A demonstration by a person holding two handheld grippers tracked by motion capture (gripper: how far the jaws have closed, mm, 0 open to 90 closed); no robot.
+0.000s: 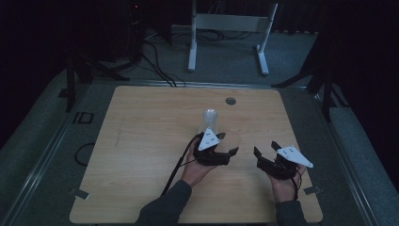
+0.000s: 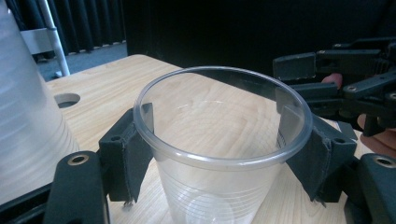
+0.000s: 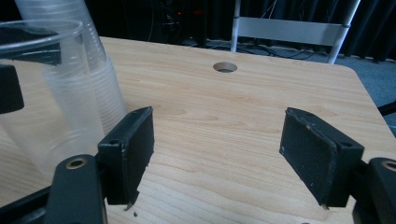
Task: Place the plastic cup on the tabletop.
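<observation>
A clear plastic cup stands upright between the pads of my left gripper, which press on its sides just below the rim. In the high view that cup is faint, at the tips of the left gripper near the table's middle. A stack of clear cups, upside down, stands just behind it and shows large at the edge of the left gripper view as the stack. My right gripper is open to the right of the cup, with nothing between its pads. The held cup and the stack show at its left.
The wooden table has a round cable hole near its far edge. Behind the table a white frame stands on a grey floor, with dark stands at both sides.
</observation>
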